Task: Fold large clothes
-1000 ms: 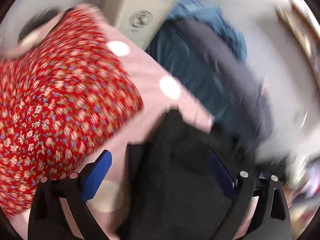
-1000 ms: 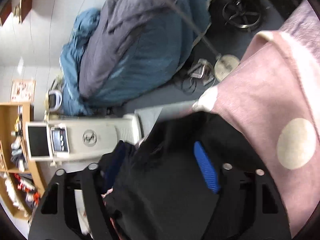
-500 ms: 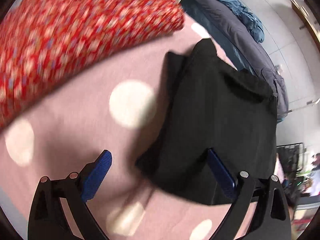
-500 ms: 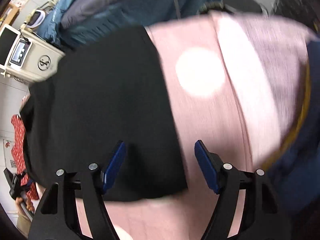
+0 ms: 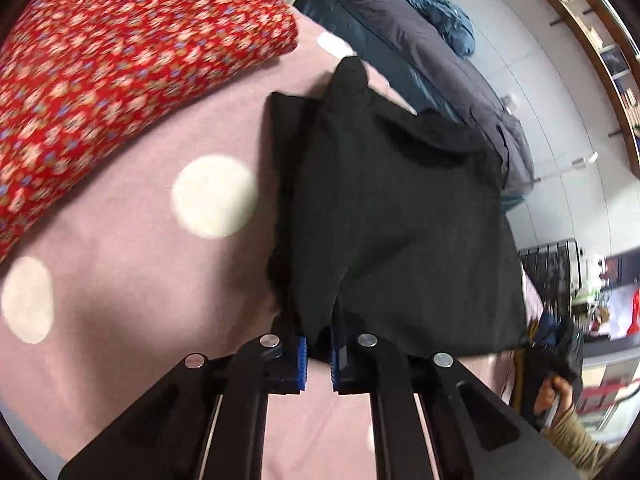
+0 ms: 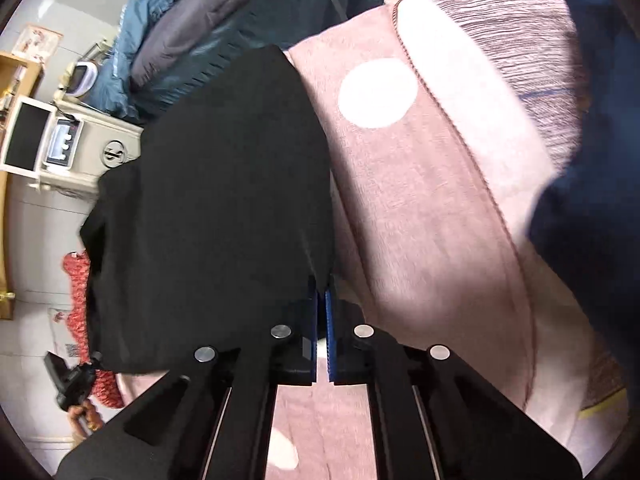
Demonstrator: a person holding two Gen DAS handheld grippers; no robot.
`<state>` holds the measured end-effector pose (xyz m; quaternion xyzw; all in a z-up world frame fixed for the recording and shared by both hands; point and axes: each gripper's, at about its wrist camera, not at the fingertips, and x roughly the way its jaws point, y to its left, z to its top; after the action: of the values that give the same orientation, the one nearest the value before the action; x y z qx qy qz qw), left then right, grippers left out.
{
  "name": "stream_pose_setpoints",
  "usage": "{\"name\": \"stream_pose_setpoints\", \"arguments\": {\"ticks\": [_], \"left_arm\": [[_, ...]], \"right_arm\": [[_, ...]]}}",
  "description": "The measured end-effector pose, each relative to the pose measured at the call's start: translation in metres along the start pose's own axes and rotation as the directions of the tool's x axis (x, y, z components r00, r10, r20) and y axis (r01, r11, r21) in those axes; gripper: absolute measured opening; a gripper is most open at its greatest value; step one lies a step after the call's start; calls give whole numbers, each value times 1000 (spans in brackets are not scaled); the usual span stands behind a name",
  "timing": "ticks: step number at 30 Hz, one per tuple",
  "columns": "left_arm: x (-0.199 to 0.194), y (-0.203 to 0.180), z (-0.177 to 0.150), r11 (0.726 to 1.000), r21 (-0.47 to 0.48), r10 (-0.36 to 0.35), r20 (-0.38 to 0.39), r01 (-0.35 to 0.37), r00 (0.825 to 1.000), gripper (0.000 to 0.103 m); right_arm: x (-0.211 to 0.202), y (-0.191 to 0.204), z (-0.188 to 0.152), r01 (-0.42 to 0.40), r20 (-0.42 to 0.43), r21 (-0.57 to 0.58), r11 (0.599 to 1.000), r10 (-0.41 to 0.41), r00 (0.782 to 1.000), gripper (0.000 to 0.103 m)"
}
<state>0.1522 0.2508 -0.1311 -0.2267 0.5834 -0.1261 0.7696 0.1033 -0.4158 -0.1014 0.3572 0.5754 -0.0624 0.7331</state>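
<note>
Lying folded on the pink, white-dotted blanket [image 5: 120,280], the black garment [image 5: 400,208] is a plain, matte, roughly square bundle with layered edges. The left tool [image 5: 318,350] has just been closing and pinches its near corner at 6 o'clock. The right tool [image 6: 322,300], also just closed, grips its opposite near corner. A red floral garment [image 5: 120,52] lies at 10 o'clock.

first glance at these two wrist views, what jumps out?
A black garment lying on the pink polka-dot blanket, with both the left gripper and the right gripper having just closed their jaws on its near corners. A red floral garment sits beyond it, upper left.
</note>
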Motion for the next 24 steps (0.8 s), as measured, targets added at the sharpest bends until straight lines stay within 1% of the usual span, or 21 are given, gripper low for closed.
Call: {"name": "stream_pose_setpoints", "arguments": {"ticks": [1,3,5,6,7,8,9,10,11,12,13,14,15,16,18,20,21,22,23,24], "left_arm": [[0,6,-7,1000,0,-4,-17,4,1000,8],[5,17,-20,1000,3,20,-48,-20,999,7],[17,28,-27,999,-30,38,-69,-40,997,9],[24,34,-31,997,-63,49,-85,-54,995,11],[29,36,-31,995,-75,57,-87,-63,995,14],[32,35,-31,994,-73,81,-79,-87,994,20],[31,32,-30,992,-68,98,-73,-103,992,23],[28,29,-29,992,-59,106,-63,-110,992,25],[25,26,-29,992,-52,111,-55,-114,992,31],[16,24,-29,991,-44,125,-34,-127,992,44],[8,22,-27,988,-45,147,-6,-147,989,52],[0,21,-25,985,-52,165,29,-164,986,62],[-7,23,-27,984,-64,170,52,-167,984,66],[-15,24,-30,984,-84,161,67,-156,985,66],[-23,25,-38,985,-129,125,74,-115,989,66],[-27,22,-54,987,-145,77,70,-66,995,66],[-23,13,-63,989,-146,44,61,-35,997,66],[-18,7,-72,988,-152,11,51,-3,999,66],[-11,1,-82,985,-171,-30,38,36,999,66],[-8,4,-91,979,-190,-63,26,67,998,66]], "right_arm": [[1,1,-4,13,-8,-21,1000,-13,1000,3],[8,-1,-10,31,-35,-13,999,-32,999,3],[18,-3,-12,51,-61,5,999,-50,997,4],[21,-2,-12,68,-67,15,998,-66,996,4],[22,-1,-13,73,-67,26,997,-71,995,7],[21,0,-12,83,-67,32,996,-81,994,8],[20,1,-13,91,-67,29,995,-89,994,13],[16,3,-13,101,-62,19,995,-100,993,30],[9,5,-18,122,-46,8,992,-122,991,63],[5,10,-19,137,-21,1,991,-137,990,75],[0,12,-22,139,-5,-7,990,-139,990,79],[-2,14,-27,130,-12,-18,991,-131,991,79],[-2,14,-32,122,-24,-21,992,-122,992,79],[-1,14,-38,114,-35,-21,993,-115,993,79],[2,12,-53,85,-57,-3,996,-85,995,79],[6,7,-68,-3,-67,60,998,7,998,79],[10,5,-76,-63,-70,107,992,70,995,79],[14,1,-83,-121,-69,162,979,133,989,79],[18,-4,-88,-162,-66,206,965,179,982,79],[25,-10,-95,-217,-56,276,936,242,969,79]]}}
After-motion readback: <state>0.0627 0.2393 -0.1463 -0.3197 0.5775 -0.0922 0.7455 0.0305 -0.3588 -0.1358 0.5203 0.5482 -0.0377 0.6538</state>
